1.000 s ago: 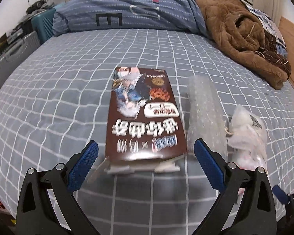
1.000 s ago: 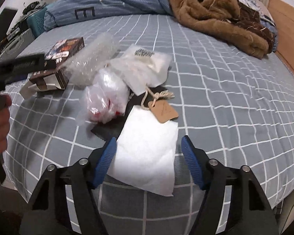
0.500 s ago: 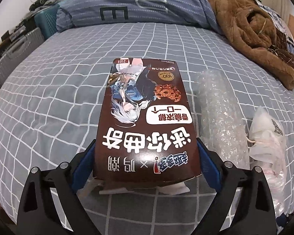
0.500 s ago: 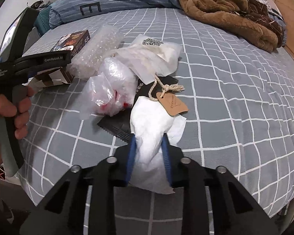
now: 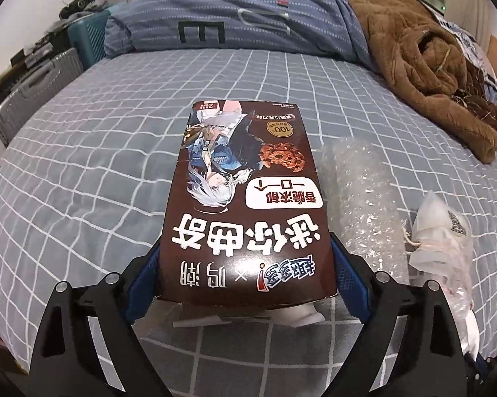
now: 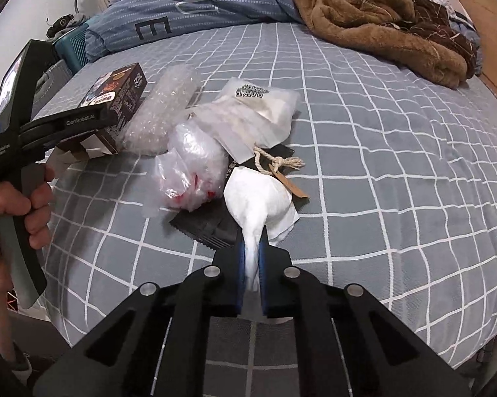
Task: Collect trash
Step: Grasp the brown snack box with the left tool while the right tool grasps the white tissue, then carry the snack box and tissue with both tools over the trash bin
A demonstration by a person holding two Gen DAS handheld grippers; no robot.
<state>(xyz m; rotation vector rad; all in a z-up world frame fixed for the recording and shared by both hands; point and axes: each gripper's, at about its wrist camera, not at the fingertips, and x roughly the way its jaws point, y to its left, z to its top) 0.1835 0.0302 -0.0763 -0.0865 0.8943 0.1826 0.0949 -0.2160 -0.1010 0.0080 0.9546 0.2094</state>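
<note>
Bed survey, biggest first. One bed under a grey sheet with a white grid (image 5: 83,165). On its far side lie one blue striped duvet (image 5: 248,26) and one brown fleece blanket (image 5: 430,82), bunched. Off the far left edge are two suitcases: one grey hard-shell case (image 5: 33,99) and one teal case (image 5: 86,39).

Trash count is seven pieces, all near the edge closest to you:
- one brown printed cookie box (image 5: 248,198), flat, end flaps open
- one roll of clear bubble wrap (image 5: 364,205) just beside the box
- one frosted white pouch with black print (image 6: 265,106)
- one clear plastic bag with red bits inside (image 6: 188,172)
- one black packet with a serrated edge (image 6: 208,228), partly under the others
- one white tissue sheet (image 6: 258,198)
- one tan paper tag on twine (image 6: 291,183)

Your left gripper (image 5: 246,254) points steeply down, its jaws wide and its blue pads against both long sides of the box. Your left hand (image 6: 13,205) wraps its handle. Your right gripper (image 6: 251,248) is also pitched down, its jaws nearly together and pinching the near end of the tissue, which bunches up between them.
</note>
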